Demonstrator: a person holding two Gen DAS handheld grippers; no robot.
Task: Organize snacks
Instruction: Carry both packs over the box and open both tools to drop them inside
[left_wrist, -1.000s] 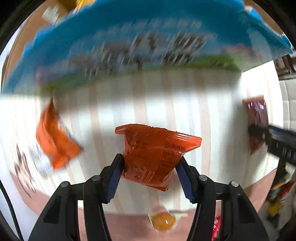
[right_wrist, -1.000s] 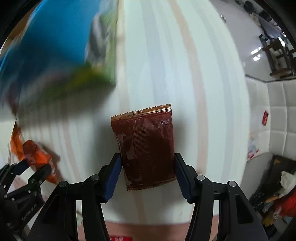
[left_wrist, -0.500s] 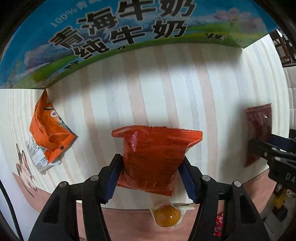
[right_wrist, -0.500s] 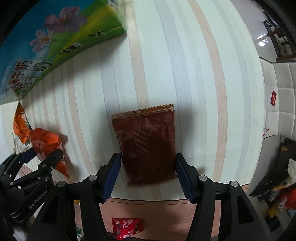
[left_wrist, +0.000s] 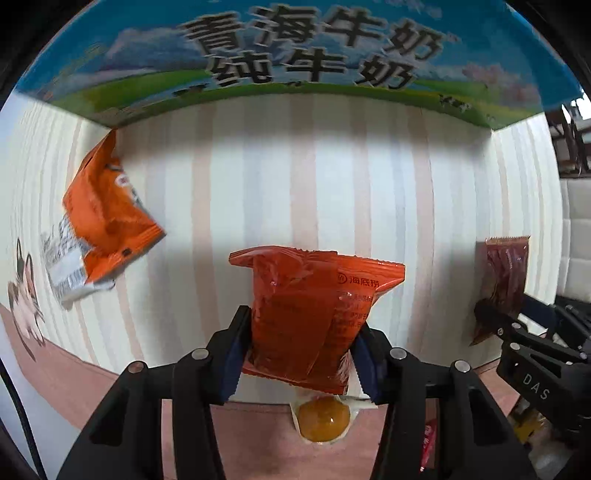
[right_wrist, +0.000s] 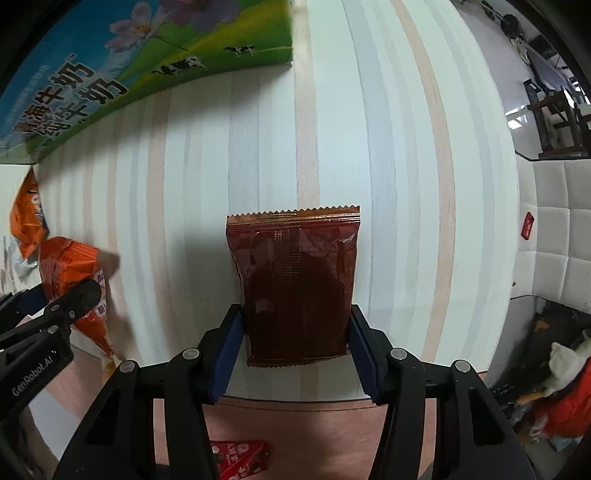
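Observation:
My left gripper points down over the striped table, its jaws closing. Its blue pads press on the sides of an orange-red snack packet, which bunches between them. My right gripper also points down, jaws closing, with its pads against the edges of a flat dark red packet. Both packets are near the table's front edge. From the right wrist view the orange-red packet shows at the far left. The left wrist view has the dark red packet at its far right.
A blue and green milk carton box stands along the far side of the striped table. A second orange packet lies to the left. A yellow sealed snack and a small red packet lie beyond the front edge.
Both grippers have drifted a little across the table with their packets, and the earlier blur is gone. The left jaws have narrowed, so the orange-red packet is more bunched.

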